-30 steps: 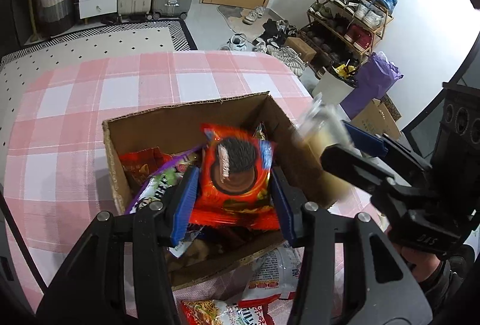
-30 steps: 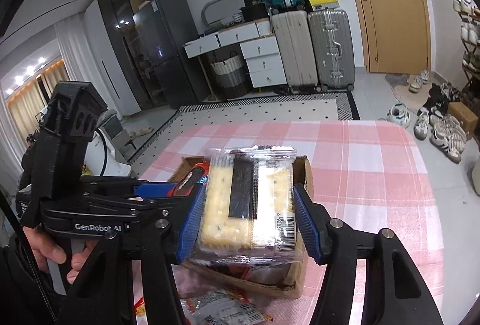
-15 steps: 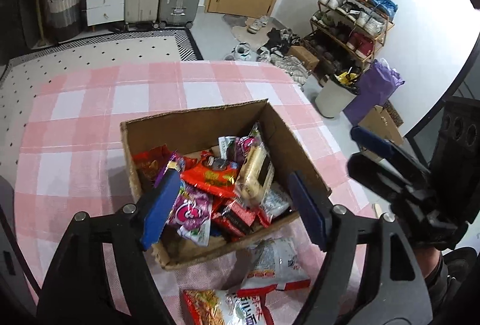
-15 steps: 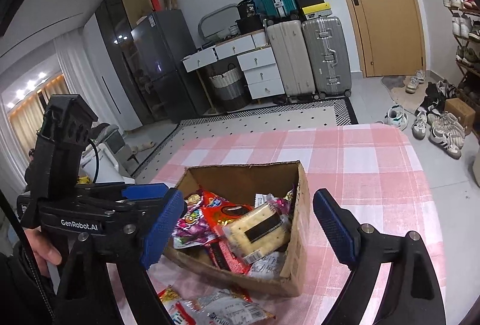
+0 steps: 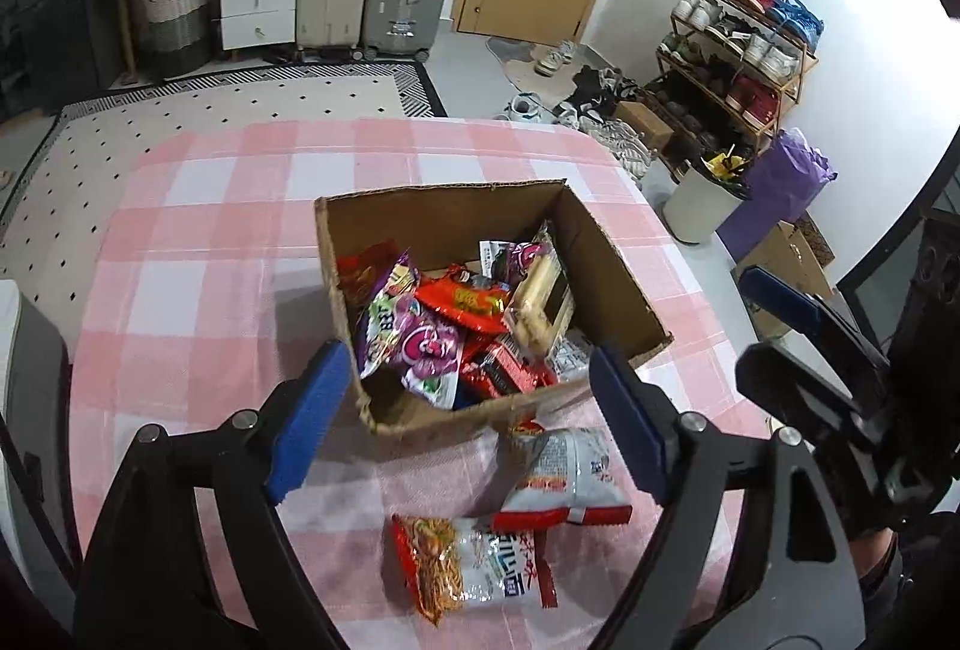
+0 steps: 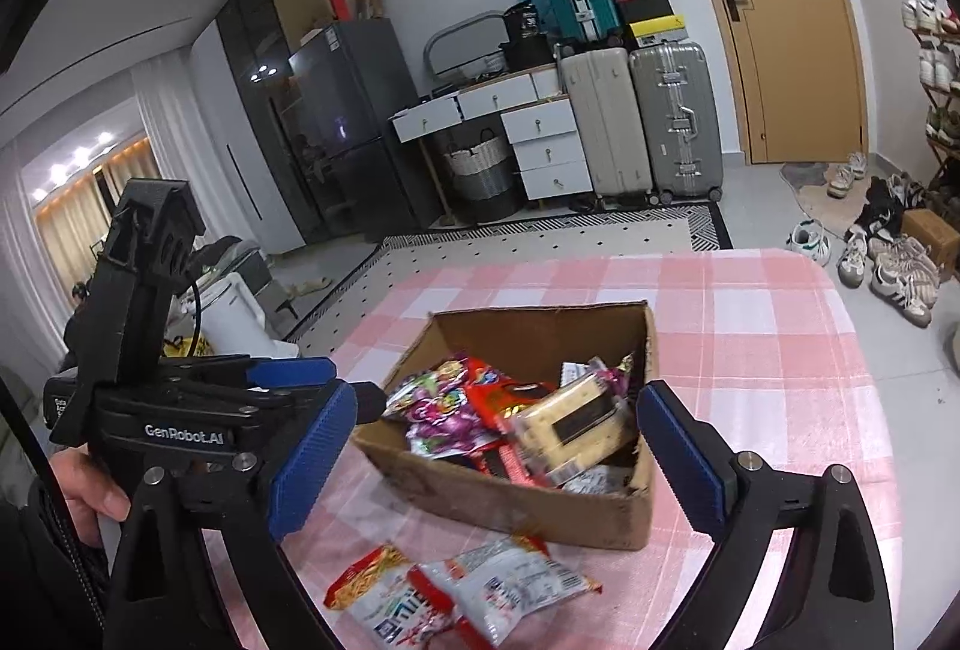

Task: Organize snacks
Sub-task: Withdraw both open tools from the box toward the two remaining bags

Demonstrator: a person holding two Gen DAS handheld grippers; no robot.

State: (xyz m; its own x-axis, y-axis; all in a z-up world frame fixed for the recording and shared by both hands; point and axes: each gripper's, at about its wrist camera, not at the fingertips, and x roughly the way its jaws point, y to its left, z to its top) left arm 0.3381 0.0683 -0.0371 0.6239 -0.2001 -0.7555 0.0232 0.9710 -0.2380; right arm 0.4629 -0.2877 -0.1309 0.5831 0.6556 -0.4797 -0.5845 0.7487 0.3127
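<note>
My left claw [image 5: 465,419] hangs wide and empty above the near edge of the cardboard box [image 5: 612,278], and my right claw [image 6: 489,461] is just as wide, holding nothing, so either can drop onto a packet. The box sits mid-counter [image 5: 198,254], heaped with snacks; a pale cracker pack [image 6: 567,419] leans on top of the pile. Two noodle packets [image 5: 474,569] [image 5: 567,476] lie flat on the cloth just beside the box's near wall, outside it. I judge they go in next.
</note>
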